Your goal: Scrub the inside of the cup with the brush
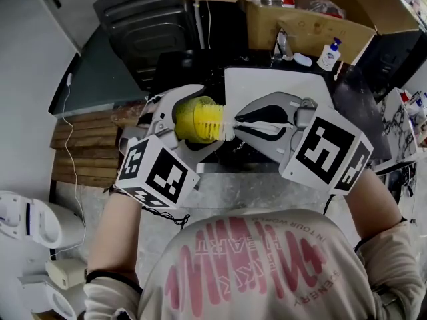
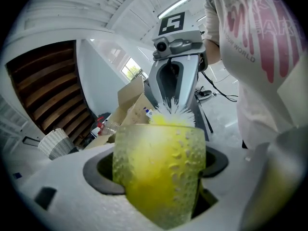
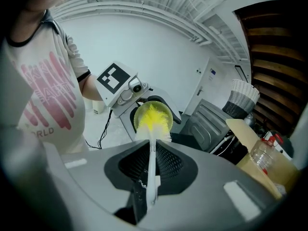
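The left gripper (image 1: 190, 121) is clamped on the yellow cup (image 2: 159, 170) and holds it on its side in the air in front of the person's chest, mouth turned toward the right gripper (image 1: 243, 121). That gripper's jaws are closed on the thin white handle of the brush (image 3: 151, 153) — the handle runs straight out between them. The front of the bristled head is inside the cup, with white bristles showing just outside the rim. The two grippers face each other, nose to nose. Beyond them stands an open cardboard box (image 1: 293, 19) — a small pump bottle (image 1: 329, 53) sits beside it.
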### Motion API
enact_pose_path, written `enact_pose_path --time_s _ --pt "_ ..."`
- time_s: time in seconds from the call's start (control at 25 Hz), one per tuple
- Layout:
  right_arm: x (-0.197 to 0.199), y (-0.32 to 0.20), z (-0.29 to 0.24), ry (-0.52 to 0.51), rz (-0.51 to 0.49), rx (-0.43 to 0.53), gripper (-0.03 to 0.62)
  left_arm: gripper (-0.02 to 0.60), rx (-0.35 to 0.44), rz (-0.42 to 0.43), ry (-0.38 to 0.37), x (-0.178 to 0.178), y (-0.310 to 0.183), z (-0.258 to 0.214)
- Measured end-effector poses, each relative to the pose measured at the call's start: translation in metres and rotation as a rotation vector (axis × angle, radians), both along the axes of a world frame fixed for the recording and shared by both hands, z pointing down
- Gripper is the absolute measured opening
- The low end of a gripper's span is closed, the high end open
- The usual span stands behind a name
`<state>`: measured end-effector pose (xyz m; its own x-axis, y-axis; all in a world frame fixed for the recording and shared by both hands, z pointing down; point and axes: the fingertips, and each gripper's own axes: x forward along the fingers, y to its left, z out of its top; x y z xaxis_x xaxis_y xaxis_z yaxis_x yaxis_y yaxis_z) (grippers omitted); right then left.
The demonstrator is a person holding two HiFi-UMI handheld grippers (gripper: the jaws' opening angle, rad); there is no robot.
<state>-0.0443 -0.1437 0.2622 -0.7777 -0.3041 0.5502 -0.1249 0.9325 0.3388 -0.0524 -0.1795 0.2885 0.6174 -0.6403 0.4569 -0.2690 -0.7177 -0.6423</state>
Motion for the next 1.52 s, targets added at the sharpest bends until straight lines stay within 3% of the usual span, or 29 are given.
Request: enact_pose_path --time_s 0.44,0.8,0.88,1.12,1.2,1.4,1.52 --pt "-0.009 0.001 -0.002 -0.015 -0.012 0.002 0.054 0.411 -0.035 0.007 0.076 0.003 0.002 -0.006" --pt "-0.017 0.004 -0.001 -0.006 -0.028 -0.005 0.054 0.411 -0.05 0.03 0.052 0.008 0.008 -0.001" --pt "-0.017 0.005 -0.002 -0.005 -0.028 -0.016 0.054 0.411 -0.037 0.007 0.02 0.004 0.004 0.004" --pt "-0.015 0.006 0.003 0.045 -0.018 -0.023 0.054 0.411 0.057 -0.067 -0.199 -0.004 -0.007 0.029" --pt "-0.014 0.007 0.005 0.056 -0.013 -0.025 0.054 0.411 0.061 -0.077 -0.22 -0.003 -0.007 0.033" --pt "-0.015 0.01 0.01 0.054 -0.007 -0.034 0.054 0.41 0.043 -0.099 -0.188 0.0 -0.009 0.031" --pt "-0.017 0.012 0.011 0.047 -0.005 -0.038 0.054 0.411 -0.001 -0.116 -0.11 0.001 -0.008 0.027"
